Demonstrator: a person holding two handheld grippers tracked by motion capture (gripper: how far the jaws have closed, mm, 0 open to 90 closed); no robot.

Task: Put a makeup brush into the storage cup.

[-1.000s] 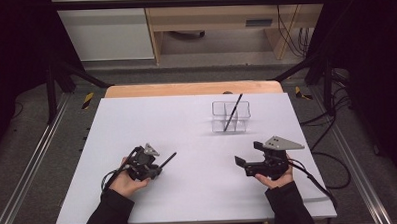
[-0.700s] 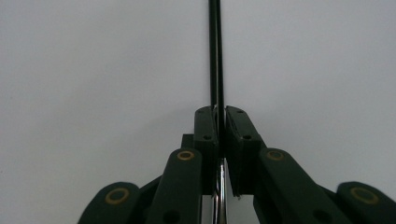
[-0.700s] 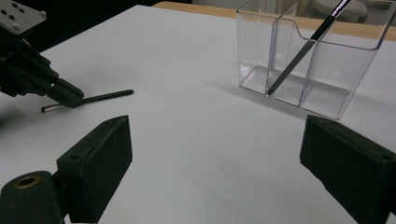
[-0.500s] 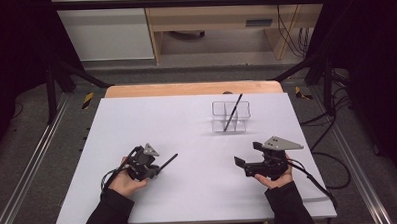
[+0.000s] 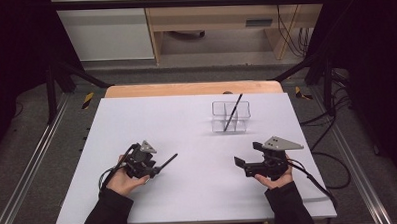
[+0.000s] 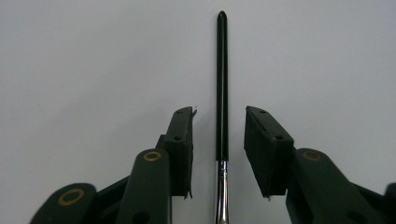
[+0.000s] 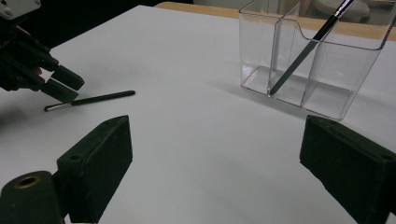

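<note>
Straddling a thin black brush [image 6: 222, 84] that lies flat on the white table [image 5: 187, 122], the left gripper [image 6: 218, 135] has its jaws apart, one pad on each side of the handle and neither touching it. The brush's silver ferrule [image 6: 221, 191] runs back between the jaws toward the person's left hand [image 5: 121, 179]; its rounded black tip points away. From above, the brush sticks out past the left gripper toward the middle of the table.

The right gripper [image 5: 256, 165] rests well apart on the other side, jaws spread wide and holding nothing.

Farther back stands a clear divided organizer box [image 5: 230, 116] with a second brush [image 7: 310, 44] leaning upright in one compartment.

The brush on the table looks light, stiff and smooth, so it could roll or swivel if pinched off-centre. A hold on the black handle just ahead of the ferrule seems soundest. The box looks light too, and a knock on its rim might tip it.

Open table lies all around both grippers, with the near edge close to the person's sleeves and clear room between the brush and the box.
</note>
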